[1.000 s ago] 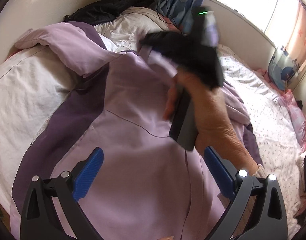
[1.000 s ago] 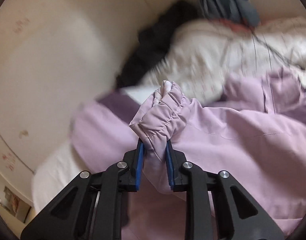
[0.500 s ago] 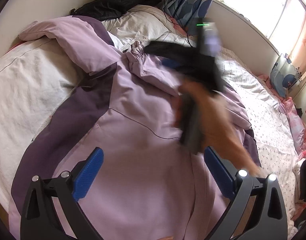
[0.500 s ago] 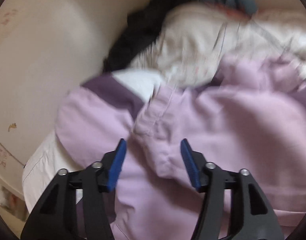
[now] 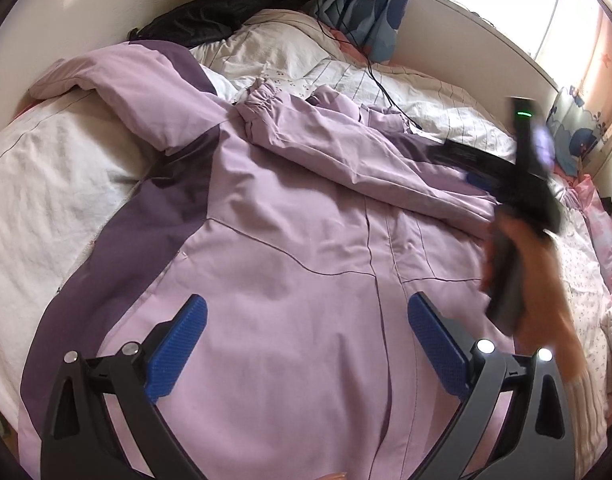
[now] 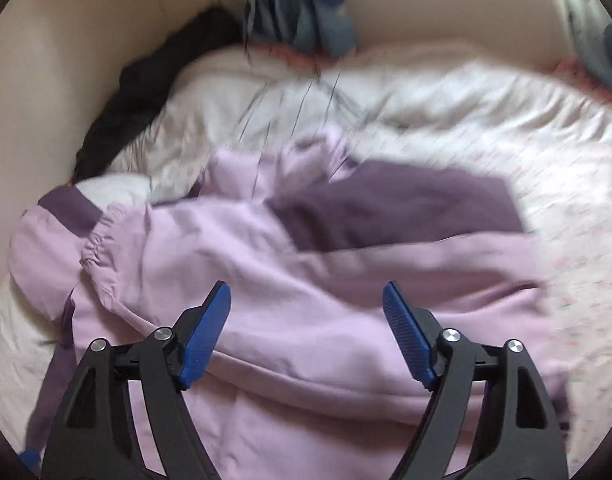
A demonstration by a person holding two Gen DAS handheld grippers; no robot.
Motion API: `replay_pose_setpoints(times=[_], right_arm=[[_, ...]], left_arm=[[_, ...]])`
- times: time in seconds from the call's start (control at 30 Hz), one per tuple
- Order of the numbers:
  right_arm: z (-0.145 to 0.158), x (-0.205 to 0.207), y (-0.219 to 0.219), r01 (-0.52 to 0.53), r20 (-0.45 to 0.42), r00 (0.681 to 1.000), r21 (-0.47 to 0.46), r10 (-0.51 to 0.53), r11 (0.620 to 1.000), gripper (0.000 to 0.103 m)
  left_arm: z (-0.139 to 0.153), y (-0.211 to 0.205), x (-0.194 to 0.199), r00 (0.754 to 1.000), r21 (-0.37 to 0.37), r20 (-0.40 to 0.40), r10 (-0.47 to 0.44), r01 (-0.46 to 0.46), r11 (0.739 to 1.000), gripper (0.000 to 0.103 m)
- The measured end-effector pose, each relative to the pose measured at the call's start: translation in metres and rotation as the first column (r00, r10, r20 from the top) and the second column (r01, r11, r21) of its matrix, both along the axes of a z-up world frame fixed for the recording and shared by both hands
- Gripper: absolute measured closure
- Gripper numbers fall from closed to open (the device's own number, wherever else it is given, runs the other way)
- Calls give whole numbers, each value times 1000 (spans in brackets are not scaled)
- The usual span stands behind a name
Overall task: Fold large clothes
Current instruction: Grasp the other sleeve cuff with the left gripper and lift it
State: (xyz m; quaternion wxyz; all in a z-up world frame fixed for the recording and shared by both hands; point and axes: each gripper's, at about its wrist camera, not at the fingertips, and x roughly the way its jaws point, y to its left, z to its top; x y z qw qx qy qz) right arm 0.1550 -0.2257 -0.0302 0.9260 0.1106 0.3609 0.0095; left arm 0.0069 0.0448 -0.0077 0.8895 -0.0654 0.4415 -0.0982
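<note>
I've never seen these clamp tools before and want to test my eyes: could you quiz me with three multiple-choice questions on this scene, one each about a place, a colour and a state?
1. Where does the black garment lie?
A. by the wall at the bed's far end
B. on the jacket
C. between the left gripper's jaws

2. What colours is the jacket?
A. red and white
B. lilac with dark purple panels
C. plain black

3. How is the right gripper?
A. shut on a cuff
B. open, holding nothing
C. shut, empty

Answers: 1 A, it is bunched against the wall; 2 B, both tones show; 3 B, its jaws stand wide, having just been opening, over the jacket.
</note>
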Motion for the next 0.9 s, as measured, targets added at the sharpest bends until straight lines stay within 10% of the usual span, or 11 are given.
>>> replay_pose_setpoints(times=[0.13, 0.4, 0.57, 0.7, 0.9], right_arm=[[-51, 21, -20, -82, -273, 960, -81, 57, 993, 10], [15, -142, -41, -100, 156, 985, 161, 75, 982, 7], [12, -142, -66, -86, 125, 991, 307, 49, 948, 7], [-7, -150, -73, -47, 72, 997, 332, 24, 942, 7], [-36, -140, -87, 20, -13, 1000, 408, -16, 913, 7]], left_arm=[[10, 1, -2, 999, 4, 51, -10, 10, 1000, 7], [67, 99, 29, 971, -78, 189, 147, -134, 988, 7], [105, 212, 117, 951, -105, 168, 260, -245, 964, 7], [103, 302, 186, 918, -215, 88, 386, -361, 907, 7], [47, 388, 252, 825, -361, -100, 556, -551, 752, 7]])
